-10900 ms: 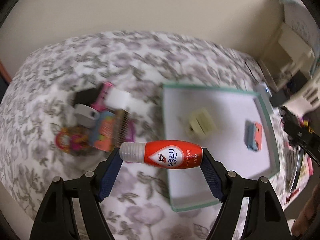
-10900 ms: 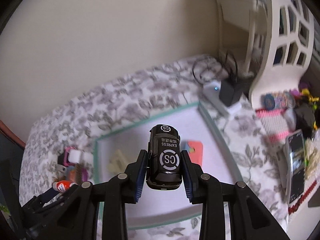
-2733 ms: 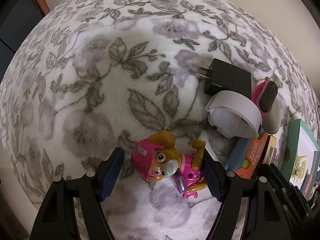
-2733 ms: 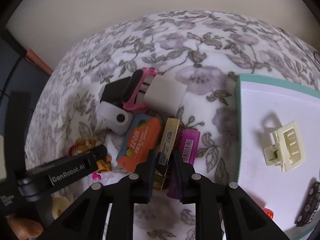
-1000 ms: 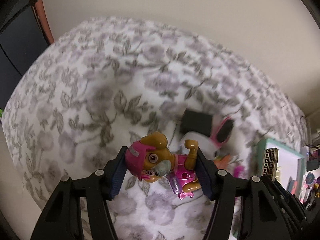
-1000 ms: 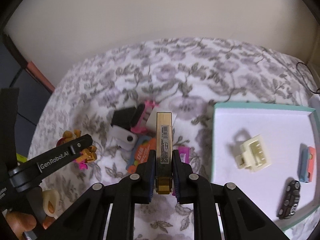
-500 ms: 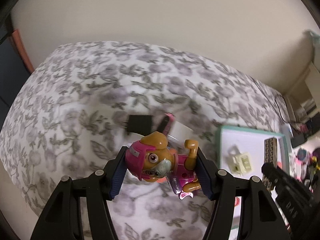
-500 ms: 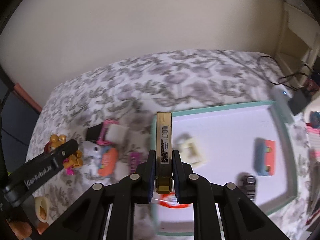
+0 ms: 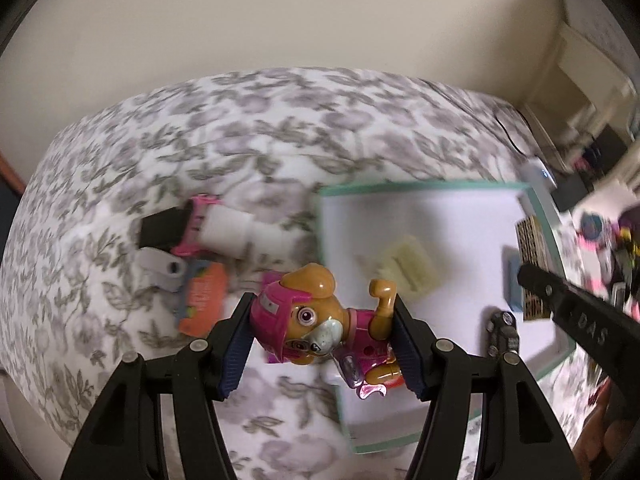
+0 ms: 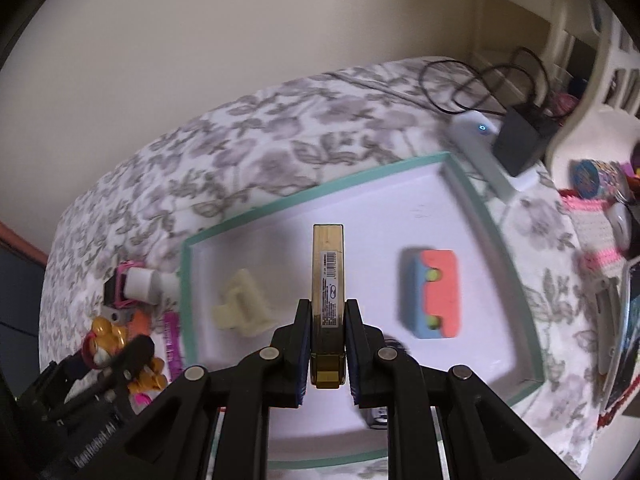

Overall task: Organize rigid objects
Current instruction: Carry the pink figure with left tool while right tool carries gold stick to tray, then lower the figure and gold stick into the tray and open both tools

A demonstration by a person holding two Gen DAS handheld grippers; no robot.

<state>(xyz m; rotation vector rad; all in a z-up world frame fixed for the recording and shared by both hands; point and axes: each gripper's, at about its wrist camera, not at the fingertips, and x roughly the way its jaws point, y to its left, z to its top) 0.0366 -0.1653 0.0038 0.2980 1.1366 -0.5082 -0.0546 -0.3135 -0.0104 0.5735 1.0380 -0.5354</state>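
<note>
Our left tongs (image 9: 323, 342) grip a pink-helmeted puppy figurine (image 9: 320, 322) above the near-left corner of the teal-rimmed tray (image 10: 188, 280). Our right tongs (image 10: 328, 354) clamp a slim gold box (image 10: 328, 280) above the tray floor, between a cream hair claw (image 10: 240, 310) and a blue-and-coral block (image 10: 434, 294). The tray lies on a floral bedspread (image 9: 240, 120), with a cluster of small items (image 9: 188, 248) beside its left rim.

I see a bed under a grey floral bedspread (image 10: 304, 136), backed by a plain cream wall (image 10: 240, 32). Right of the bedspread stands white openwork furniture (image 10: 600, 64); a black adapter (image 10: 520, 140) with looped cable sits beside it.
</note>
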